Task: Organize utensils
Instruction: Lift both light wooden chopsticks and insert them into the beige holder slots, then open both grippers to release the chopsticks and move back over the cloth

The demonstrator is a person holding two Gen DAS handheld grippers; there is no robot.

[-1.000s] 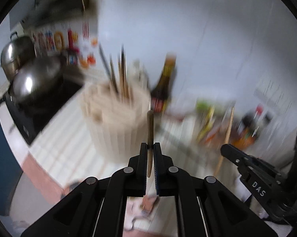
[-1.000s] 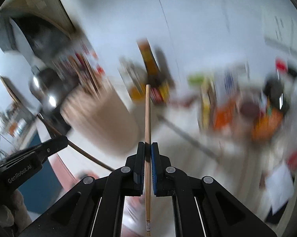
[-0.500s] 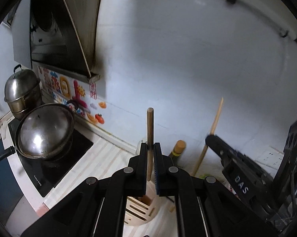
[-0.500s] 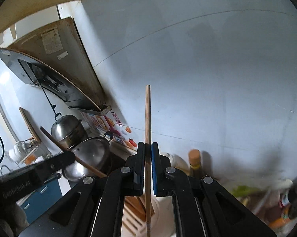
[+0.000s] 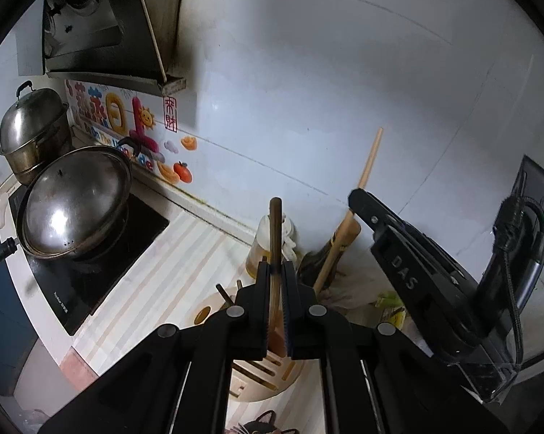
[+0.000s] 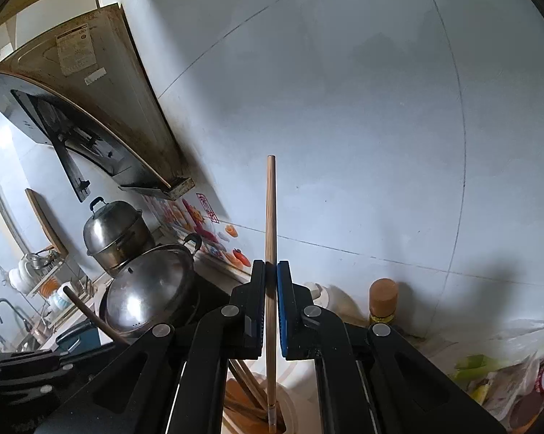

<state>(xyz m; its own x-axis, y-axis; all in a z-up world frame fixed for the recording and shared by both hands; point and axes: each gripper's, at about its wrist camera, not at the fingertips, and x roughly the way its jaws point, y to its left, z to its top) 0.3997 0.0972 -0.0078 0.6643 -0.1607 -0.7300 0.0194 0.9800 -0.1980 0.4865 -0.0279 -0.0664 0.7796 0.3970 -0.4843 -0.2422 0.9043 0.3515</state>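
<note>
My left gripper (image 5: 276,271) is shut on a dark wooden stick (image 5: 274,231) that stands upright between its pads. Right beneath it sits a round wooden utensil holder (image 5: 257,379) with slots, several sticks standing in it. My right gripper (image 6: 270,271) is shut on a long pale wooden chopstick (image 6: 270,209), whose lower end hangs just over the holder (image 6: 243,405). In the left wrist view the right gripper (image 5: 355,202) comes in from the right with the pale chopstick (image 5: 369,159) slanting up past it.
A lidded steel wok (image 5: 76,199) sits on a black cooktop (image 5: 101,271) at left, a steamer pot (image 5: 33,126) behind it. An oil bottle (image 5: 261,249) and a cork-capped bottle (image 6: 382,296) stand behind the holder. Bags (image 6: 507,372) lie at right. A range hood (image 5: 101,18) hangs above.
Both grippers have risen and swung over the holder, each keeping its stick. The views went from the blurred counter to the wall, and the holder now lies under the left gripper.
</note>
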